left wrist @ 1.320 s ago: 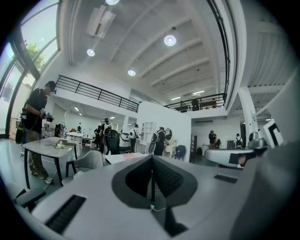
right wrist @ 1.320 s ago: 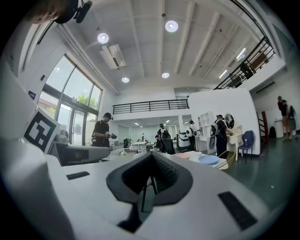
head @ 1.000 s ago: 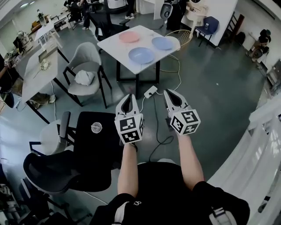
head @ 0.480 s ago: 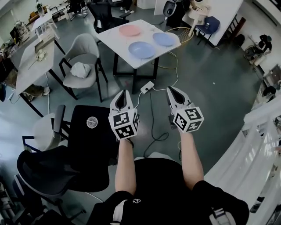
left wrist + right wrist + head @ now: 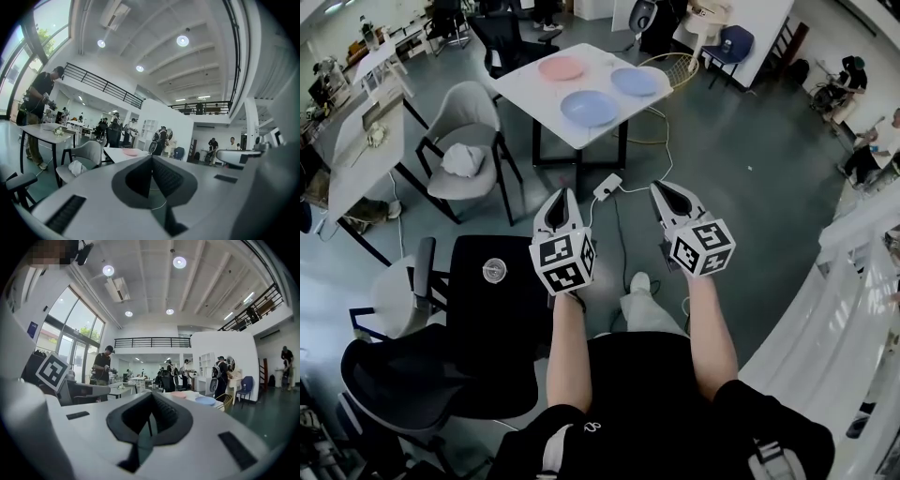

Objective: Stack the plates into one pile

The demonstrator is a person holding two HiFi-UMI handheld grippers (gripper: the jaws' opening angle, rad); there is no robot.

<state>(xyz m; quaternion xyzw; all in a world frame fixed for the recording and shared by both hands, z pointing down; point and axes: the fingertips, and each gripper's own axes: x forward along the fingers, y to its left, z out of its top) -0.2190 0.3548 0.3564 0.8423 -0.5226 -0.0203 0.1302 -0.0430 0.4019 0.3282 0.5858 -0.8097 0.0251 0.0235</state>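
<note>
Three plates lie apart on a white square table (image 5: 530, 94) far ahead: a pink plate (image 5: 561, 67) at the back left, a blue plate (image 5: 589, 108) at the front, and a second blue plate (image 5: 633, 81) at the right. My left gripper (image 5: 560, 195) and right gripper (image 5: 661, 187) are held side by side over the floor, well short of the table, both shut and empty. In the left gripper view the pink plate (image 5: 130, 152) shows beyond the shut left gripper (image 5: 151, 157). The right gripper view shows the pink plate (image 5: 178, 394) and a blue plate (image 5: 205, 400) past the shut right gripper (image 5: 151, 393).
A grey chair (image 5: 464, 141) with a white cloth stands left of the table. A power strip (image 5: 607, 187) and cables lie on the floor between me and the table. A black side table (image 5: 502, 300) and a black chair (image 5: 403, 375) are at my left; a white railing (image 5: 853, 309) runs along my right.
The table with the plates has slid toward the top of the head view and slightly left. A foot now shows between my arms. Both grippers stay shut.
</note>
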